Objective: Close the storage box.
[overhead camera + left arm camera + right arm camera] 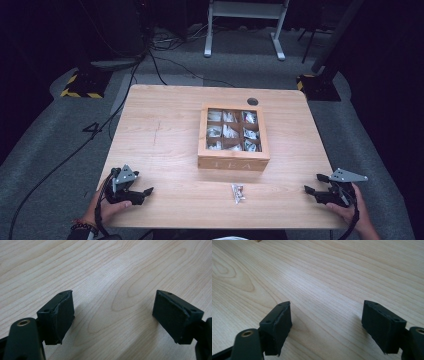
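A wooden tea box [233,162] with a windowed lid stands shut at the table's middle, with tea packets visible in its compartments. A small packet [238,192] lies on the table in front of the box. My left gripper [145,194] rests at the front left corner, held by a hand, open with nothing between its pads [62,315]. My right gripper [314,184] rests at the front right corner, also open and empty, its pads [280,326] wide apart over bare wood.
The light wooden table [165,140] has a round cable hole [252,101] behind the box. Beyond the table are grey floor, cables, a white stand's legs [243,30] and black-and-yellow marked bases [82,85].
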Available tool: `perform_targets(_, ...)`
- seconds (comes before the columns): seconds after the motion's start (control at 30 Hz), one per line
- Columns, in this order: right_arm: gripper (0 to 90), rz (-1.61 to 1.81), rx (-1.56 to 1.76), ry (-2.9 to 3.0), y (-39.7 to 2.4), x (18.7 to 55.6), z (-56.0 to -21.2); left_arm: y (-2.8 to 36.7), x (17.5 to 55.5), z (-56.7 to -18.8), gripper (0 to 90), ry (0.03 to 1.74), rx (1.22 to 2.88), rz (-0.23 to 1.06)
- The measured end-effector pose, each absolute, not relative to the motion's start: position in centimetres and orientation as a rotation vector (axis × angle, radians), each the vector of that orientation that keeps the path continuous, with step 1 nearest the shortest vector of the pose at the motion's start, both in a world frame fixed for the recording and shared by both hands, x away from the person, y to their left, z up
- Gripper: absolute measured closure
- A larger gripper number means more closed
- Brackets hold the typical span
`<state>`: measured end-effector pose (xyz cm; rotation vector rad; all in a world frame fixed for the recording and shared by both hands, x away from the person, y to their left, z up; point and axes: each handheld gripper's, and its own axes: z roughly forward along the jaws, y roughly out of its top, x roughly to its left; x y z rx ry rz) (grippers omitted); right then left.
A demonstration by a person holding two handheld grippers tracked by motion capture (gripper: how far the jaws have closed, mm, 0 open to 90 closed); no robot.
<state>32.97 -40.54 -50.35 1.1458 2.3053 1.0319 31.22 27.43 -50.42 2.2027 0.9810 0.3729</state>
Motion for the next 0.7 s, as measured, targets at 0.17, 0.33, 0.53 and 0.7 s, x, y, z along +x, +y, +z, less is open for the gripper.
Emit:
perform_targets(0.17,23.4,1.029,1.152,2.303,-40.49,33.00,-50.36,27.43,31.21,-50.43,17.8,0.984,2.202,0.375)
perform_targets(0.33,23.4,1.028,1.152,2.302,-40.49,32.99,-50.36,27.46,31.17,-50.42,17.8,0.984,2.203,0.381)
perform_targets(0.53,24.2,1.033,1.174,2.289,-40.60,33.04,-50.36,27.46,31.15,-50.43,17.9,0.984,2.202,0.382)
perform_targets(0.7,23.4,1.015,1.189,2.274,-40.58,33.06,-50.37,27.44,31.06,-50.44,17.9,0.995,2.197,0.381)
